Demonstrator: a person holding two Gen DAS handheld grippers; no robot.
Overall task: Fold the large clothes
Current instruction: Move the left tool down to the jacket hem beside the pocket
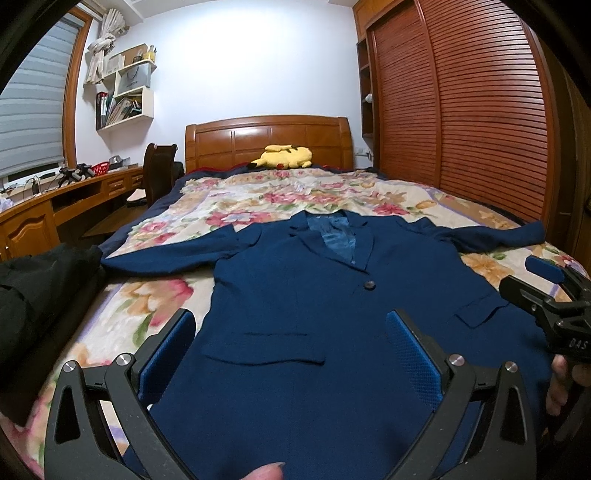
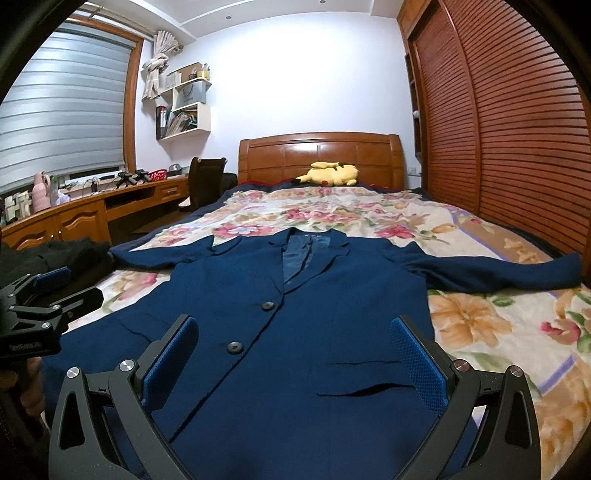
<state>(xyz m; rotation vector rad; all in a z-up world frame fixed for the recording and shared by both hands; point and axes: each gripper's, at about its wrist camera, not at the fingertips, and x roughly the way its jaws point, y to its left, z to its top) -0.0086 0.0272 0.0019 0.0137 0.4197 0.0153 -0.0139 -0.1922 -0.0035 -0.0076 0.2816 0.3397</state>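
Our left hand-held gripper [image 1: 291, 354] and right hand-held gripper [image 2: 295, 360] hover wide, empty, above the blue blazer's [image 1: 295, 295] hem; we judge it lies flat, sleeves toward nine and three o'clock on the bed [image 1: 155, 295], for folding.

Both views are evenly and softly lit from overhead; small recessed ceiling lights [image 2: 228, 17] show at the top of the right wrist view. The white wall [image 1: 258, 66] reads bright with a faint bluish cast. Shadows on the bed [image 2: 498, 325] are weak and diffuse. The wooden headboard [image 1: 267, 142] carries mild sheen. Fisheye distortion bends the wardrobe doors [image 1: 480, 110] and window blind [image 2: 62, 110], and black vignette fills the corners. Nearby fabric looks slightly soft.
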